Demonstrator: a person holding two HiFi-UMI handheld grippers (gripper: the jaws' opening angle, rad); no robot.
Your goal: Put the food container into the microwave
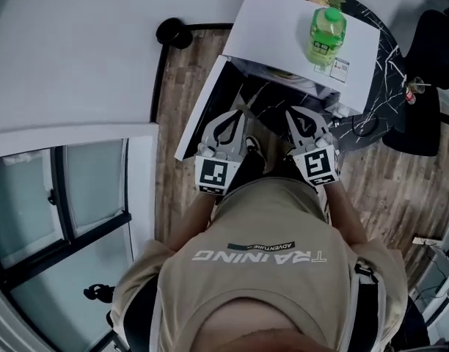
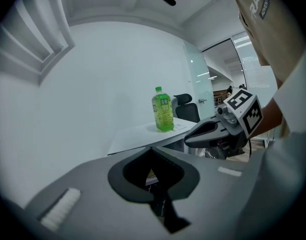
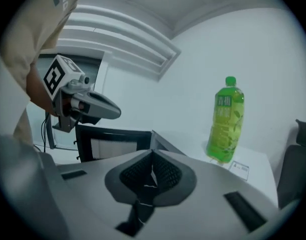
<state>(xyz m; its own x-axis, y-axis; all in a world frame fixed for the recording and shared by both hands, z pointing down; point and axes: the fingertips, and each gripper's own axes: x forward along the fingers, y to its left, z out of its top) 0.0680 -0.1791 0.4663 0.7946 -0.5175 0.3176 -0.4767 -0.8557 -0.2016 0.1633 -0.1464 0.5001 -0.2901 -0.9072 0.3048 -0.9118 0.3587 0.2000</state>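
Over at the left is a dark-framed glass partition (image 1: 92, 189), and just right of it the white microwave door (image 1: 199, 112) hangs open, its dark inner face turned towards the person. In front of that door the left tongs (image 1: 243, 108) are held close in against a beige T-shirt (image 1: 268, 270). Their own camera shows them (image 2: 152, 150) pressed together at the tips with nothing between them. Just beside them, apart from them, the right tongs (image 1: 293, 112) are held level with them and pointing the same way. These (image 3: 152, 153) are closed too, mesh pads meeting, and they hold nothing. Beyond both stands the boxy white microwave (image 1: 283, 20) on a round black marble counter (image 1: 386, 57), and a green plastic drink bottle (image 1: 326, 34) stands upright on its top, towards the right end. The food container I can't pick out in any view. Furthest right, a black office chair (image 1: 430, 86) is drawn up to the counter
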